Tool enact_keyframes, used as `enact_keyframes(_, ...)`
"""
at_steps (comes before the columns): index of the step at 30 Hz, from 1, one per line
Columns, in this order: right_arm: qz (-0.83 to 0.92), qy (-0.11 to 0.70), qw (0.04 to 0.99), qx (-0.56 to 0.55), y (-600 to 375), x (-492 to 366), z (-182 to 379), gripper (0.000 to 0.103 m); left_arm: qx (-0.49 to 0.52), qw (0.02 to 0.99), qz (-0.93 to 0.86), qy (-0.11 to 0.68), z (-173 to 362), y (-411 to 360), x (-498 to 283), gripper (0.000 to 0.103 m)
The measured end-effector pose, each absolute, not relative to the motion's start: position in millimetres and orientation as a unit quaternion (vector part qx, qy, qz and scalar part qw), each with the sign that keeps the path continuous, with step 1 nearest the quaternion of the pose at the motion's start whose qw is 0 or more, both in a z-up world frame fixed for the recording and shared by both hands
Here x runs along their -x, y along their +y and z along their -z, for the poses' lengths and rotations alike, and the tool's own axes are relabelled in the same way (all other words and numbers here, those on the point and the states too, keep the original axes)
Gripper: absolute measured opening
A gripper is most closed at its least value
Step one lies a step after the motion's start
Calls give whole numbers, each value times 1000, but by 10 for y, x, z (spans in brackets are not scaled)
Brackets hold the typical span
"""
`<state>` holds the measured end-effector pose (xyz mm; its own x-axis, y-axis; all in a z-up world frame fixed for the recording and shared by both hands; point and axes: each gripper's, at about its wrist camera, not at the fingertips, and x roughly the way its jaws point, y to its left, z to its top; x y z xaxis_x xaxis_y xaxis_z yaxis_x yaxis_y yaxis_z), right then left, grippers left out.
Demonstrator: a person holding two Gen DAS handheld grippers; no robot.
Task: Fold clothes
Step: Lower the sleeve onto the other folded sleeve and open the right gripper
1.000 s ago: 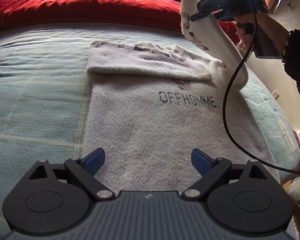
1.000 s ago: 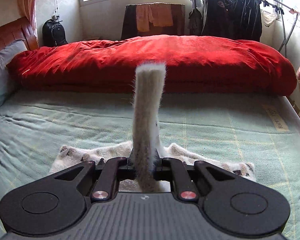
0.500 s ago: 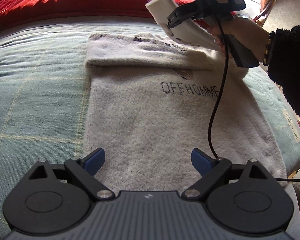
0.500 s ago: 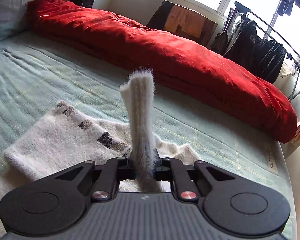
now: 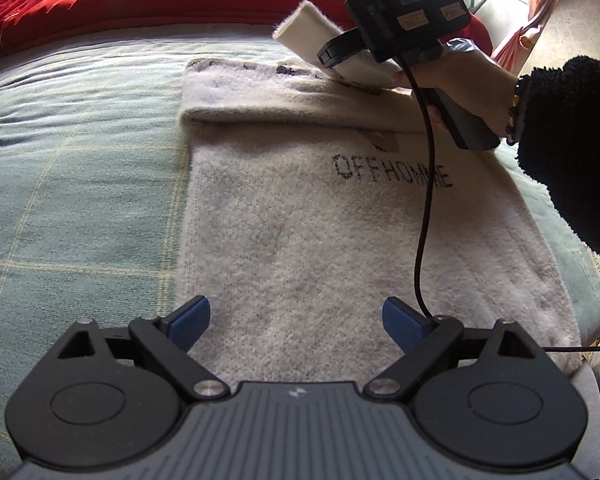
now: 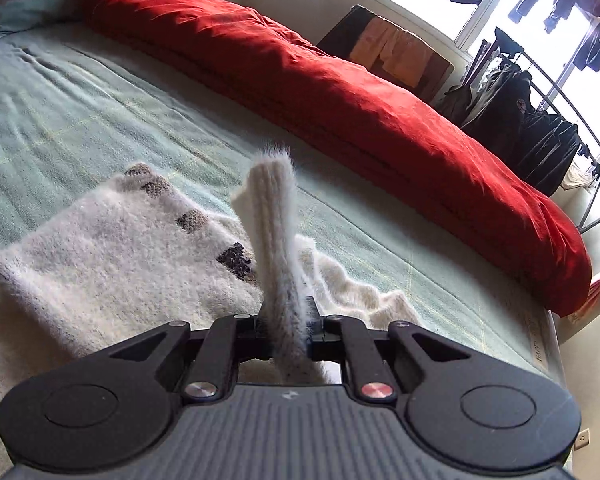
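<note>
1. The bed (image 5: 80,168), under a green checked sheet, carries a red duvet (image 6: 340,92) along its far side.
2. The white fuzzy sweater (image 5: 320,240) lies flat on the bed, long axis running away from the left tongs (image 5: 296,316), one sleeve already folded across the top.
3. The right tongs (image 6: 288,320) are nearer that far end; they pinch the other sleeve's cuff (image 6: 274,216), held just above the folded one.
4. The left tongs are spread wide over the hem, gripping nothing.
5. No containers are visible.
</note>
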<state>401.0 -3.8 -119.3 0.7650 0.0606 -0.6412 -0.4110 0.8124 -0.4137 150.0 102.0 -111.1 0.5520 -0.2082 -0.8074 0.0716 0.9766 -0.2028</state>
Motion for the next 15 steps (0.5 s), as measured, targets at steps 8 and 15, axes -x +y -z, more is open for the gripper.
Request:
enact_keyframes(8, -149, 340, 885, 280, 52, -3975, 1304, 27, 75, 878, 77, 466, 1119, 1017, -1504, 93)
enact_keyframes(15, -189, 352, 876, 271, 138, -3817, 1191, 53, 71, 883, 75, 458, 1045, 990, -1455, 93)
